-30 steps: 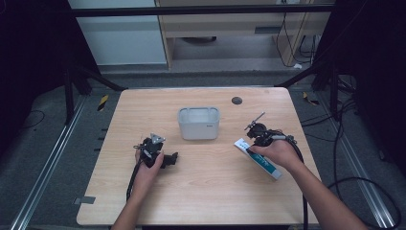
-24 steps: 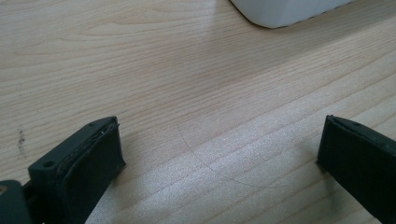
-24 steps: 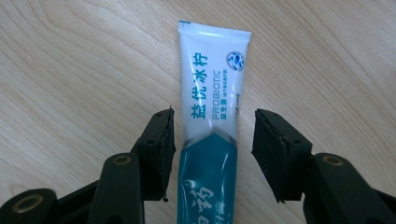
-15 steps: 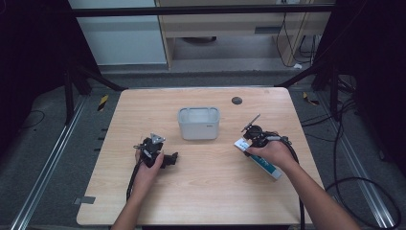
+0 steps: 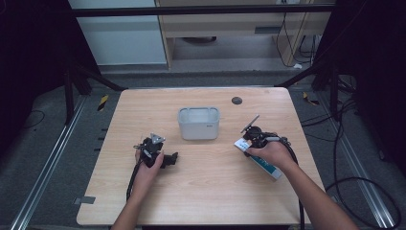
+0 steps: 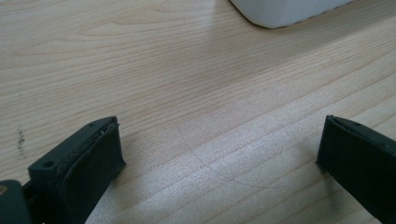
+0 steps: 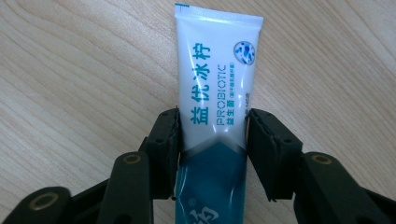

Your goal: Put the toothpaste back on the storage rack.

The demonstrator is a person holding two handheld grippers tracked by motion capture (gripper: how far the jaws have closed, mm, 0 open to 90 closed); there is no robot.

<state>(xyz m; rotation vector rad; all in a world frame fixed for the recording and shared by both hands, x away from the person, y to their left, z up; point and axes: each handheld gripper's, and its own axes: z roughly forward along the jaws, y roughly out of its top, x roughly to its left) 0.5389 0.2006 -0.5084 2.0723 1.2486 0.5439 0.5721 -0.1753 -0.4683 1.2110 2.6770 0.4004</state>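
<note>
A white and teal toothpaste tube [image 7: 215, 88] lies flat on the wooden table [image 5: 215, 196], right of centre; its white crimped end [image 5: 239, 143] points toward the bin. My right gripper [image 7: 213, 126] straddles the tube near its middle. Its jaws have just been closing and both pads now touch the tube's sides. In the high view a hand covers most of the right gripper [image 5: 247, 146]. My left gripper [image 5: 171, 159] rests on the table at the left, held by the other hand. Seen from the left gripper [image 6: 219, 144], its jaws stand wide apart over bare wood.
A white rectangular bin [image 5: 198, 123] stands at the table's centre; its corner [image 6: 285, 9] is at the top of the left gripper view. A small dark round disc [image 5: 236, 100] lies near the far edge. Cables trail off the near edge.
The right hand and its gripper have shifted slightly left along the tube. The left hand and the bin have not moved.
</note>
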